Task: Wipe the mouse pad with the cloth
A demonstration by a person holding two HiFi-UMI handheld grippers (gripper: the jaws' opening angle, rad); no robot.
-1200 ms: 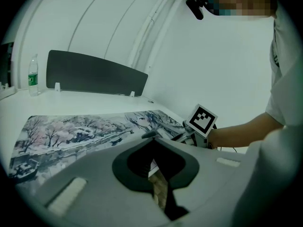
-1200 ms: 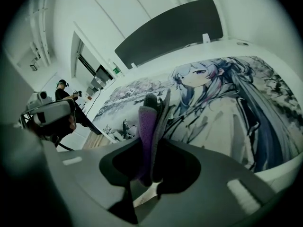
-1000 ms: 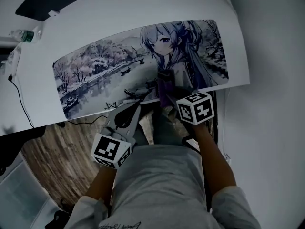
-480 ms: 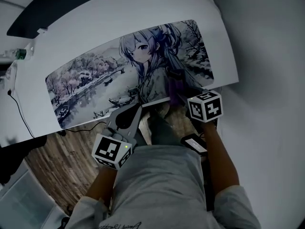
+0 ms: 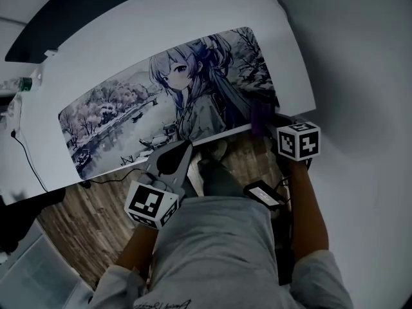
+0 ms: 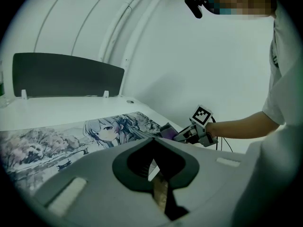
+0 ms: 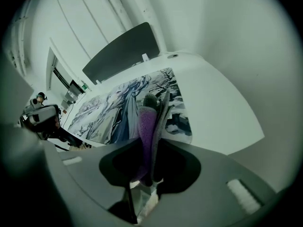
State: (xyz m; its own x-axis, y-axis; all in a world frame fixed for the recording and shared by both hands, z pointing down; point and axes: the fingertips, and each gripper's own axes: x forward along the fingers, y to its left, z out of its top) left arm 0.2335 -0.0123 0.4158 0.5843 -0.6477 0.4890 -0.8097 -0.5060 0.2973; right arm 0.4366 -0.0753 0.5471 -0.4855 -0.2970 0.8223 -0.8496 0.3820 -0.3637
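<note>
Swung rightward since a second ago with the right gripper (image 5: 265, 120), off the printed figure's lower half and out toward the near right corner of the mouse pad (image 5: 129, 102). Pinching the purple cloth (image 5: 260, 113) tight between pressed-in jaws, one fold poking up past the tips, pad's right end lying just ahead of them and seemingly brushed from above. Holding the left gripper (image 5: 184, 148) low, short of the desk (image 5: 286, 56), jaws closed together on nothing, pad's near edge just beyond the tips. Reads as mid-wipe: near-edge pass probably running out at the corner, with the long stretch left of and beyond the right jaws likely yet to cover. No telling from streaks or dust which parts are already clean.
</note>
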